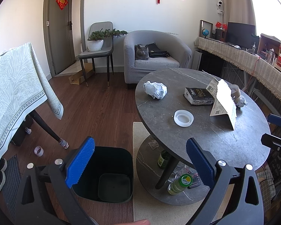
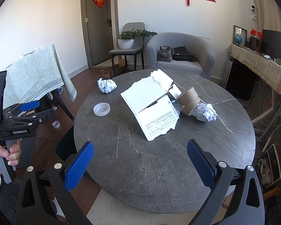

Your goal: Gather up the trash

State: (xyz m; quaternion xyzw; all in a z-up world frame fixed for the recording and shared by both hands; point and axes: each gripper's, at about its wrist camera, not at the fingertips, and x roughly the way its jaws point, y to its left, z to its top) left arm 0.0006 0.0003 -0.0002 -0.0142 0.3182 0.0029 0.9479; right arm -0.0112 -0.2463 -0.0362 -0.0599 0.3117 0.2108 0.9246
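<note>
A round grey marble table [image 1: 224,146] [image 2: 159,168] carries trash: a crumpled paper ball [image 1: 155,90] [image 2: 106,85], a white plastic lid [image 1: 183,118] [image 2: 101,109], a black tissue pack [image 1: 198,96], a torn white cardboard box [image 1: 223,103] [image 2: 151,105], cardboard tubes [image 2: 189,100] and a second paper ball [image 2: 206,112]. A dark, empty bin [image 1: 106,174] stands on the floor left of the table. My left gripper [image 1: 140,161] is open and empty, above the bin and the table's edge. My right gripper [image 2: 140,165] is open and empty over the table's near side.
A grey cat [image 1: 142,52] sits in a grey armchair [image 1: 155,56] behind the table. A cloth-covered table [image 1: 15,93] stands at the left. Bottles [image 1: 179,183] stand on the table's lower shelf. A tape roll [image 1: 38,151] lies on the wooden floor. A long sideboard [image 1: 243,56] runs along the right.
</note>
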